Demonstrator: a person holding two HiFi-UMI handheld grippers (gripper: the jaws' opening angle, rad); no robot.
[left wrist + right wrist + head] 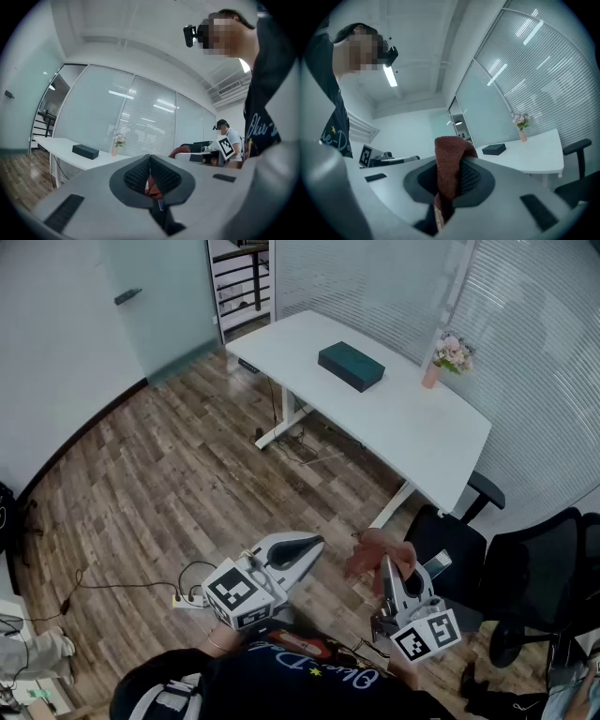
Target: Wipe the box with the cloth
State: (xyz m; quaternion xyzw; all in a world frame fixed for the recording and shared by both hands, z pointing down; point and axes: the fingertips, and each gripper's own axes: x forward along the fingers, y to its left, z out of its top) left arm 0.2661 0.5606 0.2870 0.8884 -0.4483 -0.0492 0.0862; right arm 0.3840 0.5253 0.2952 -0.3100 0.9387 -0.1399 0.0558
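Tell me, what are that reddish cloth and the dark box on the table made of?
The cloth looks like a knitted or woven fabric, rust-red and matte: a fine ribbed texture shows. The box is dark teal, matte, sharp-edged; probably cardboard, but from here that stays a guess.

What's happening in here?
A person holds a tool in each hand, standing away from the table. The right tool grips a reddish cloth. The left tool is shut. The dark box sits on the table, so wiping has not begun.
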